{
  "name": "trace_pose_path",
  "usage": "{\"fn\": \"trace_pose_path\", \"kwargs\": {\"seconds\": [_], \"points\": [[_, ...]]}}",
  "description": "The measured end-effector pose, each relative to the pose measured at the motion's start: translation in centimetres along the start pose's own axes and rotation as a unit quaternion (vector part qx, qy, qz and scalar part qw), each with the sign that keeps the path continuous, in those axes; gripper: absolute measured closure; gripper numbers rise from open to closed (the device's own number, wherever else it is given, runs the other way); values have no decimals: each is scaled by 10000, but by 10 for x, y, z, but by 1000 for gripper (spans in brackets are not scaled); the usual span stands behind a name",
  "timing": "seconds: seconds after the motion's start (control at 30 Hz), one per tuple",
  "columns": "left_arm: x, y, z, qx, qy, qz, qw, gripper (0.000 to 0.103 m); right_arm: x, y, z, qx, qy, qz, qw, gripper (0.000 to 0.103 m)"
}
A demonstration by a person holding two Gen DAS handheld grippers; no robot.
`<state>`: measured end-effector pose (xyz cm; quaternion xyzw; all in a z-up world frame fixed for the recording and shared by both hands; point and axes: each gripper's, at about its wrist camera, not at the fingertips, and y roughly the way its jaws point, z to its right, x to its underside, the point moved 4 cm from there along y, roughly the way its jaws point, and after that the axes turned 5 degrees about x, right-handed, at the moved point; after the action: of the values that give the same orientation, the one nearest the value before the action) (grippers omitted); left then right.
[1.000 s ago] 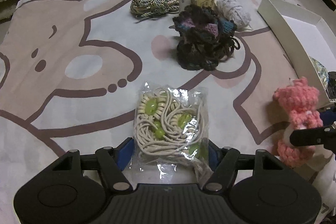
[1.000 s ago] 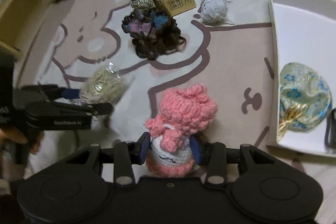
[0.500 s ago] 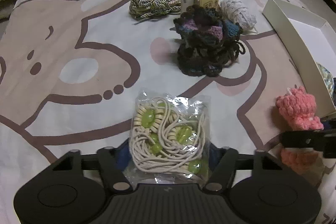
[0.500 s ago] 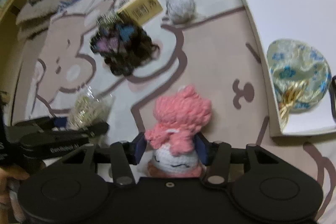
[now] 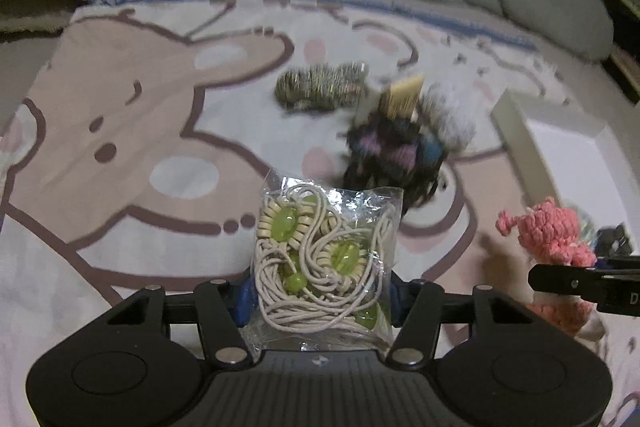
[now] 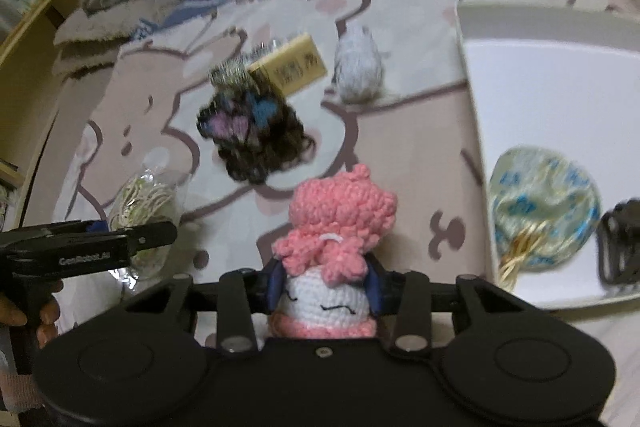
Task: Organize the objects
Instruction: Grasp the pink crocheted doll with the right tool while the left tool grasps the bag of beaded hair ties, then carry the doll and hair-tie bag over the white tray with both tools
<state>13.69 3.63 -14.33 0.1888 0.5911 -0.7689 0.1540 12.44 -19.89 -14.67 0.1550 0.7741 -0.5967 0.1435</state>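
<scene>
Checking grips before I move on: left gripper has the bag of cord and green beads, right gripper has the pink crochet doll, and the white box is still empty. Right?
Not quite. The grips are as you say: the left gripper holds the bag of cord and green beads, the right gripper the pink crochet doll. But the white box is not empty: the right wrist view shows a pale blue-patterned pouch lying in it.

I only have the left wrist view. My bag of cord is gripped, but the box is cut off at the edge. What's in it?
Observer: A pale blue-patterned pouch lies in the white box, with a dark object beside it.
Operator: Is the pink doll held?
Observer: Yes, the right gripper clamps the doll at its white face.
Operator: Is the gold box labelled?
Observer: The gold box has dark print, too blurred to read.
</scene>
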Motion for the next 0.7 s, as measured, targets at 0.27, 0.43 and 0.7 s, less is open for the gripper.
{"fn": "trace_pose_path", "kwargs": {"seconds": [0.27,0.43,0.7], "points": [[-14,-25,15,197,-38,421,9989,44,-16,-34,8,-71,-19,555,9984,62],[-22,-33,31,303,10,607,9977,44,-22,-52,16,-67,-85,809,9967,62],[-36,-35,73,457,136,850,9952,44,-30,-78,36,119,-239,1205,9924,62]]}}
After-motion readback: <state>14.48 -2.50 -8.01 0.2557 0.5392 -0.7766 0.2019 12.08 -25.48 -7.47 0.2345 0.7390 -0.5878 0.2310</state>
